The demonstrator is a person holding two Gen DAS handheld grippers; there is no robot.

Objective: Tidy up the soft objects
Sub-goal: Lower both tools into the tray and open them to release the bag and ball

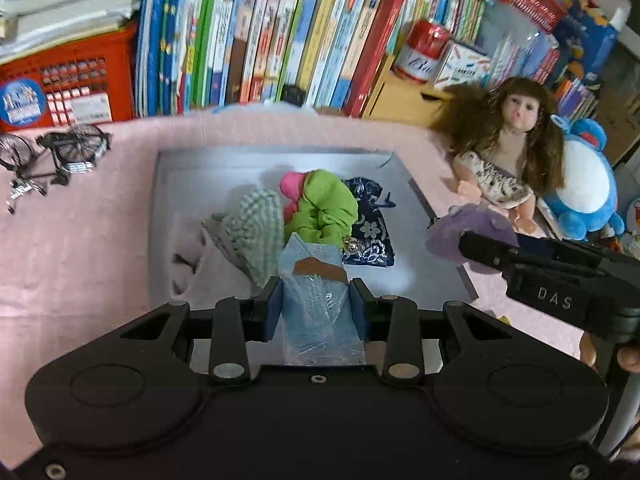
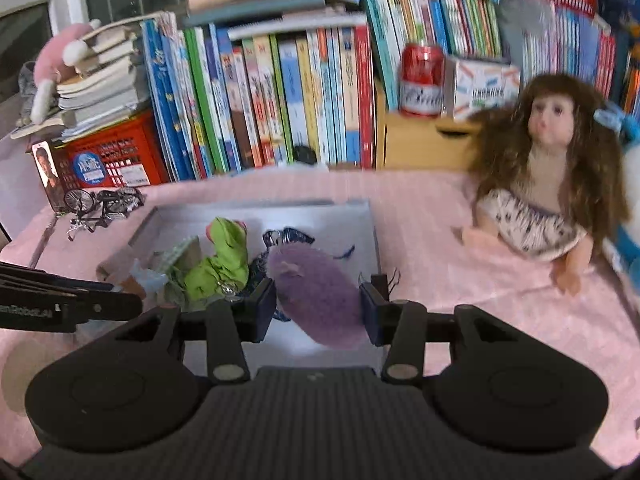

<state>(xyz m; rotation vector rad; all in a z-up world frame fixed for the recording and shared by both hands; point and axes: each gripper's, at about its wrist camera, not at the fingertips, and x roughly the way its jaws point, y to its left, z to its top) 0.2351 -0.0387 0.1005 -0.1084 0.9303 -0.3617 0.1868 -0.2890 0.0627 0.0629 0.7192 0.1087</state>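
Our left tool [image 1: 318, 300] grips a light-blue packet [image 1: 316, 292] over the gray tray [image 1: 432, 216]. Our right tool [image 2: 318, 306] clamps a purple fuzzy pouch [image 2: 316, 296] w/ green cloth [image 2: 224, 260] nearby.

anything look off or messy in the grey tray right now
Nothing looks spilled or damaged. The soft items in the grey tray lie in a loose heap: the green cloth partly overlaps the navy floral pouch. The left gripper holds a light blue packet, the right gripper a purple puff.
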